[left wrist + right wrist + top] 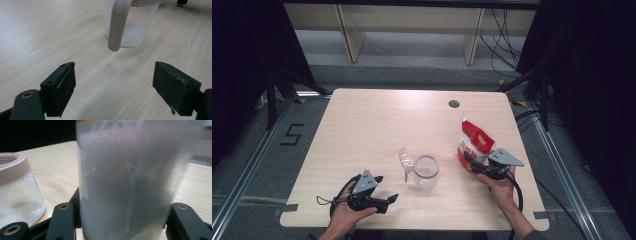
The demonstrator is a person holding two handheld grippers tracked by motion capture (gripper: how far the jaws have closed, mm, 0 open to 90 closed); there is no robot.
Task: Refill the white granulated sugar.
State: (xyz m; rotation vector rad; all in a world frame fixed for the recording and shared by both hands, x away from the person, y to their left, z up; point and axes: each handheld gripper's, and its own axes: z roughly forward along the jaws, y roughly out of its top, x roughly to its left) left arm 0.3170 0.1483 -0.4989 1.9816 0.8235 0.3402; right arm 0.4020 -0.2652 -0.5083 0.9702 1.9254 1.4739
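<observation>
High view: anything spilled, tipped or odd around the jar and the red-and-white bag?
No spill stands out. The bag leans, tilted, in the right gripper, jaws closed on it. The jar stands upright, open, lid beside it; left gripper open, empty.

High view: fixed above the near edge of the surface (377, 125), facing forward and down, far enough to take in the whole top plus floor and shelving beyond. Left gripper view: low over the wood, looking along its own two jaws toward the clear jar (132, 27), near, handle in front. Right gripper view: level with the tabletop, pressed right up to the pouch (130, 185), blurred by closeness. Shared: jar (17, 190) seen at the left edge of the right gripper view, at centre from above (426, 172); pouch (474, 142) also seen from above.
</observation>
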